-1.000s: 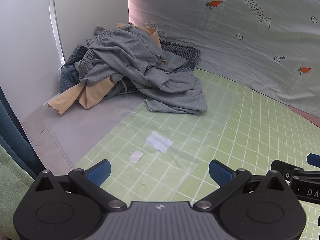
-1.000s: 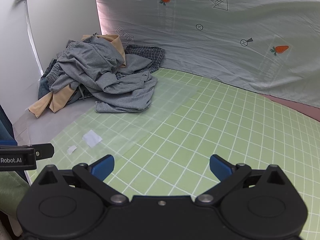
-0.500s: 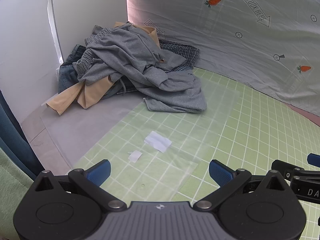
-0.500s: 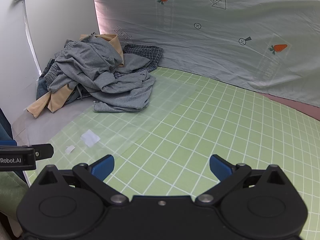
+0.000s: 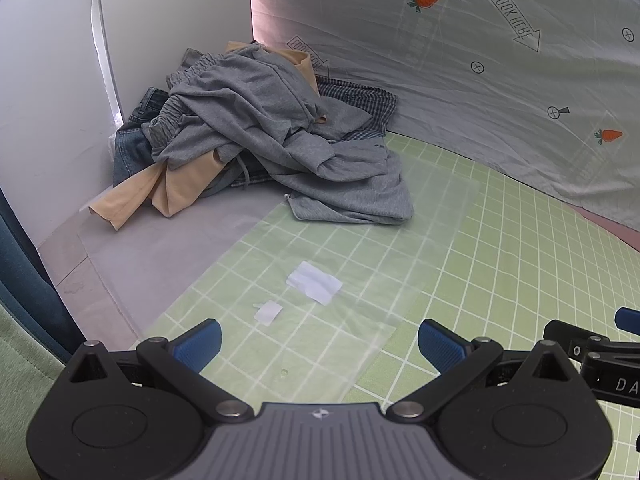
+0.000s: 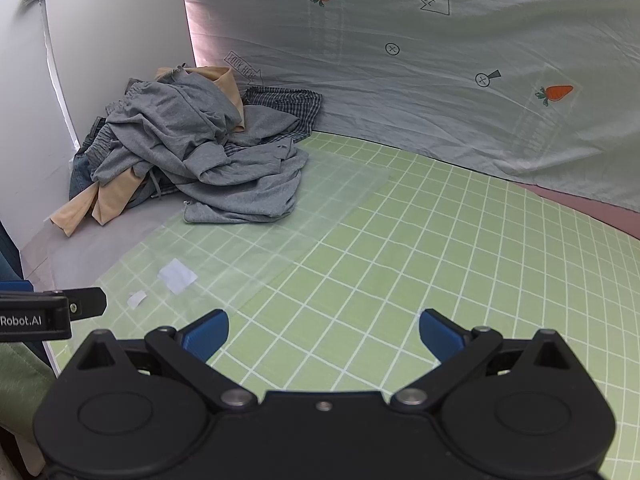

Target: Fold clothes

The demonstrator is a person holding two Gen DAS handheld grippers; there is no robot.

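Far ahead and to the left of both tools, the pile (image 5: 264,136) of clothes sits heaped in the corner where the white board (image 5: 52,92) meets the printed sheet (image 5: 500,92): a grey garment (image 5: 344,188) sprawls on top and spills forward, with tan fabric (image 5: 176,192), denim (image 5: 128,152) and a checked piece (image 5: 360,96) tangled under and behind it. Nothing looks folded yet, and the green mat (image 6: 460,248) ahead lies bare for spreading. The left gripper (image 5: 319,340) hangs low over a clear film (image 5: 400,248) on the mat, its blue pads spread wide with nothing between them; two white scraps (image 5: 314,282) lie just ahead of it. To its right, the right gripper (image 6: 323,330) hovers beside it, equally wide and empty, well apart from the pile. As I see it, the trouble lies in the tangle: a pinch into the grey top layer could catch the tan cloth or a drawstring beneath and drag the whole heap forward. A low approach by the left tool could also snag the film's edge or sweep the scraps along, rucking the surface where the garment must be laid flat.
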